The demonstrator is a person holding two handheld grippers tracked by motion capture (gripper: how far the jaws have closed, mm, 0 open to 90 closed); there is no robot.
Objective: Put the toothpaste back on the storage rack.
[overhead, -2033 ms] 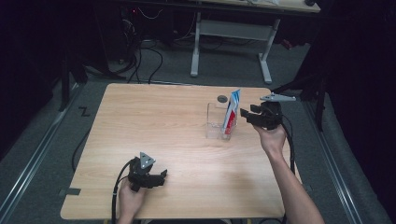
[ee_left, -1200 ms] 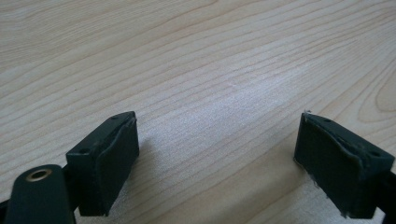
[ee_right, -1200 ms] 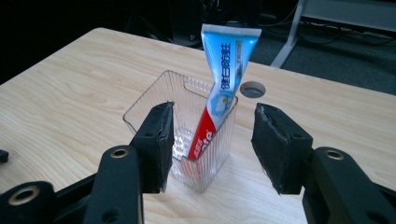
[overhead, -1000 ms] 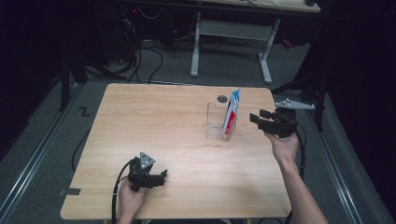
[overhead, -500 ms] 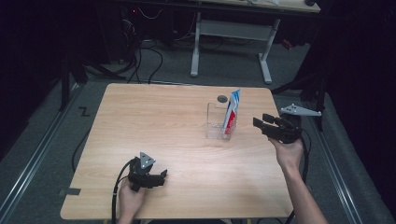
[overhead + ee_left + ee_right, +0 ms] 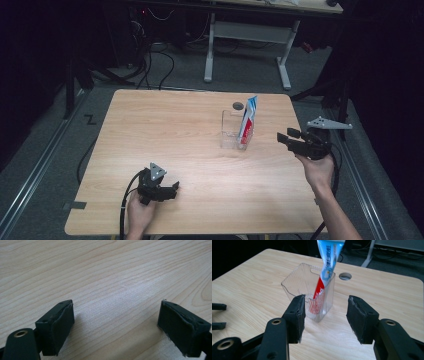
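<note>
The toothpaste tube [image 6: 248,119] stands tilted inside a clear ribbed plastic cup [image 6: 231,131], cap end down, its flat crimped end sticking up above the rim. It is blue and white at the top and red near the bottom. The cup sits on the far right part of the wooden table [image 6: 165,135], just in front of a round cable hole [image 6: 238,105] in the tabletop.

From the high view, I see my right gripper [image 6: 287,139] held above the table's right edge, a short way to the right of the cup and not touching it, pointing left toward it. Its jaws stand apart with nothing between them. In the right gripper view, the cup [image 6: 310,293] and tube [image 6: 325,267] appear beyond the gap between the two black jaws, with the tube leaning against the cup's far right corner.

My left gripper [image 6: 172,190] rests low near the front left of the table, well apart from the cup, held in my left hand [image 6: 139,212]. In the left gripper view its jaws are wide apart, with bare wood grain [image 6: 112,285] between them and no object in them.
</note>
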